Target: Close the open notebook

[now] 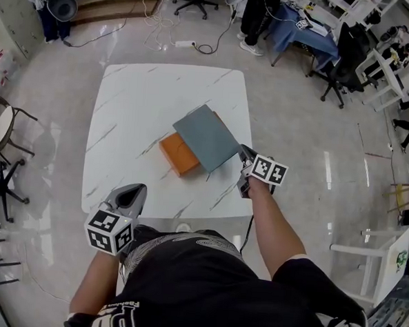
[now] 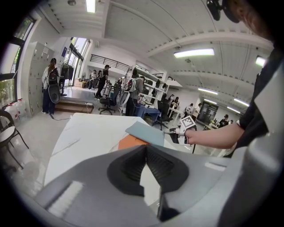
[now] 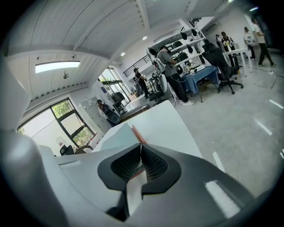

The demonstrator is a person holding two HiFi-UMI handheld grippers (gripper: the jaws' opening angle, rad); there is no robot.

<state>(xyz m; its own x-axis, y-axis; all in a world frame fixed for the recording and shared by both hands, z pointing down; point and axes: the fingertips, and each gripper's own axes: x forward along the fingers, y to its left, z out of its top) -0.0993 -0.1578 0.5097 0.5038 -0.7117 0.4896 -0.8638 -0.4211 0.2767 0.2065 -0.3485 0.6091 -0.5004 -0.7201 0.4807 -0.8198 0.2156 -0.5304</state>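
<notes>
An orange notebook (image 1: pixel 179 155) lies near the middle of the white marble table (image 1: pixel 146 93). Its grey-blue cover (image 1: pixel 206 137) is raised and slants over the orange part. My right gripper (image 1: pixel 242 152) is at the cover's right corner, shut on its edge. In the right gripper view the cover (image 3: pixel 116 137) runs straight into the closed jaws of the right gripper (image 3: pixel 141 145). My left gripper (image 1: pixel 138 190) hovers at the table's near left edge, apart from the notebook, shut with nothing in it. In the left gripper view the cover (image 2: pixel 145 133) sits beyond the left gripper (image 2: pixel 145 147).
The table's right edge is just under my right hand. A round-seat chair (image 1: pixel 1 126) stands on the floor at left. Office chairs (image 1: pixel 338 71), desks and several people fill the back right. Cables (image 1: pixel 164 36) lie on the floor beyond the table.
</notes>
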